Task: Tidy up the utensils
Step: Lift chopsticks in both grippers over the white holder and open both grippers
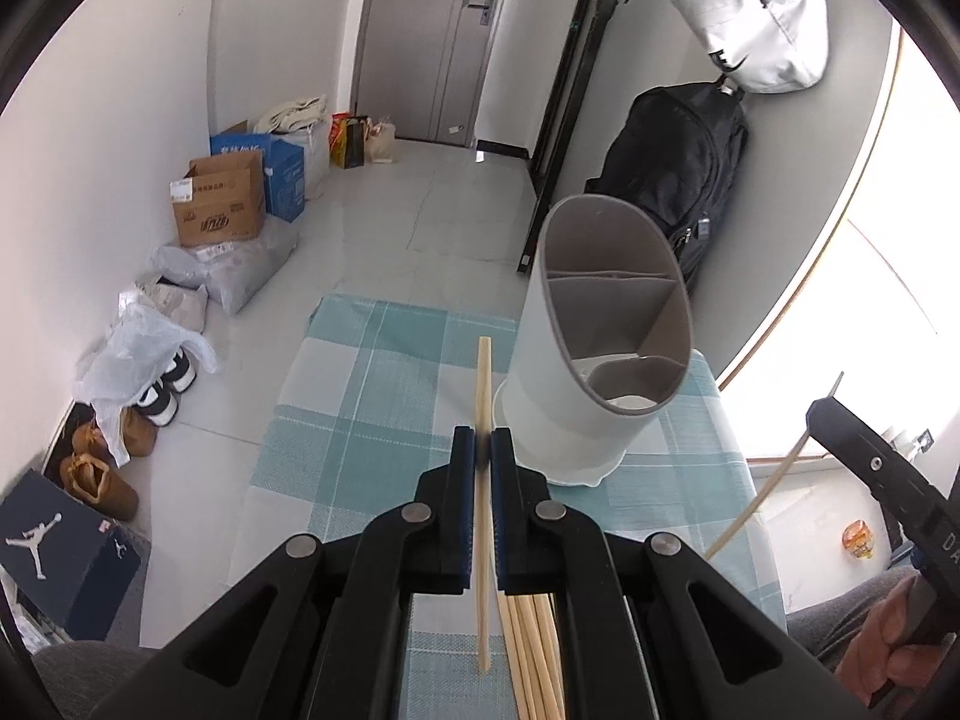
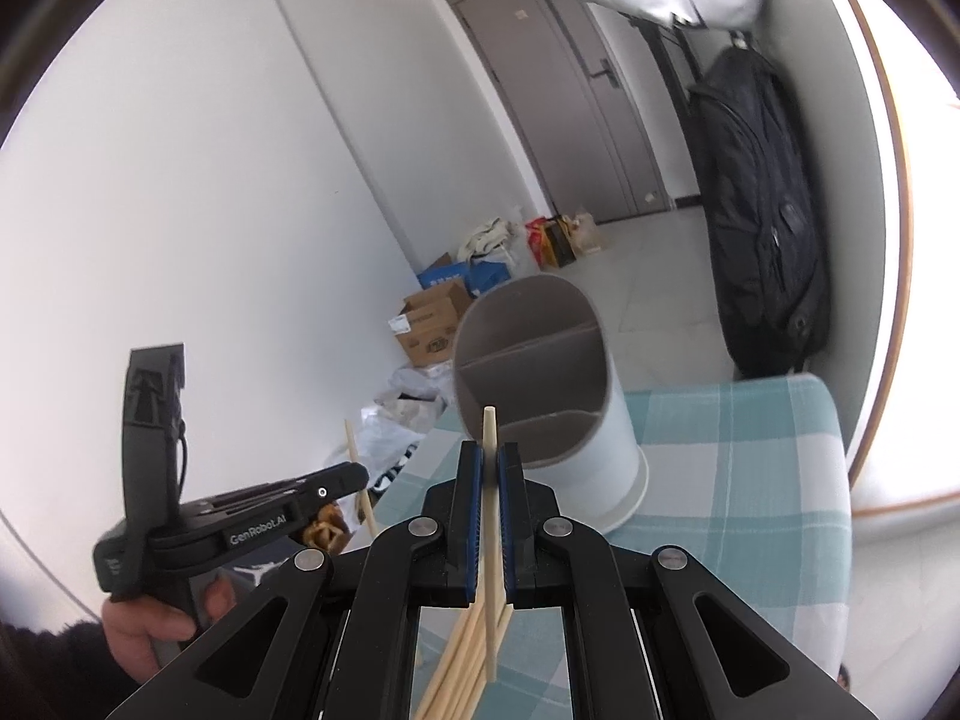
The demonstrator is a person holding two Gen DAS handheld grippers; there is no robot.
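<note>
Nearest the cameras, a loose bundle of chopsticks [image 1: 534, 654] lies on the checked tablecloth [image 1: 372, 396], beneath the grippers. These remain to be sorted.

The left gripper [image 1: 483, 450] has its jaws closed on 1 chopstick [image 1: 483, 384], clamped partway along so that one end projects ahead of the fingertips and the other trails back above the bundle. The gripper points downward, with the stick lifted clear of the cloth. The right gripper [image 2: 492, 462] is likewise closed on 1 chopstick [image 2: 489, 432], gripped near its forward end; the rest trails back under the jaws. It points less steeply down, toward the holder. In the right wrist view a hand [image 2: 150, 624] is wrapped around the left gripper's handle.

Just beyond both grippers stands the utensil holder [image 1: 558, 414], a white tub with grey inner dividers, upright near the far right part of the table. Every compartment visible appears empty.

Assessment: the task is at an early stage. 2 chopsticks are in hand, none deposited, and the bundle remains.
</note>
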